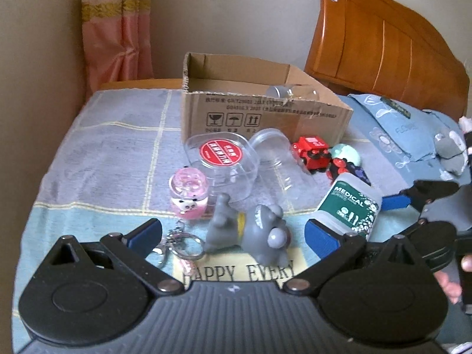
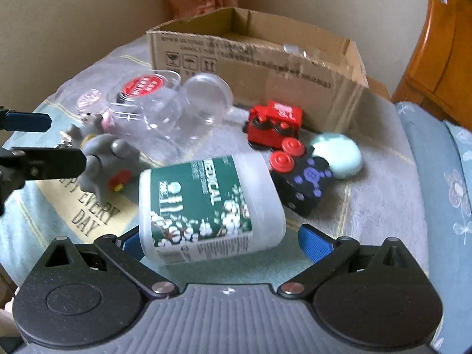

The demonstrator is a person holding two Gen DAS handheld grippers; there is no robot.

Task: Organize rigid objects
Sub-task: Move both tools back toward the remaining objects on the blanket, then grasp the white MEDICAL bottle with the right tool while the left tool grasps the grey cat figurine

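Between the spread blue fingers of the right gripper (image 2: pixel 218 240) lies a white jar with a green MEDICAL label (image 2: pixel 206 203), tipped on its side on the towel (image 2: pixel 377 194); the jaws stand wide, and whether either pad touches the jar cannot be told. Just beyond it sit a black toy with red wheels (image 2: pixel 298 180), a mint-green disc (image 2: pixel 339 155) and a red toy truck (image 2: pixel 275 125), with clear plastic tubs (image 2: pixel 165 109) to their left. Behind them all stands an open cardboard box (image 2: pixel 295 76). Further left, the left gripper (image 1: pixel 233 233) hangs wide open, holding nothing, a grey mouse figure (image 1: pixel 259 230) and a pink panda keychain (image 1: pixel 188 194) lying just ahead of it.
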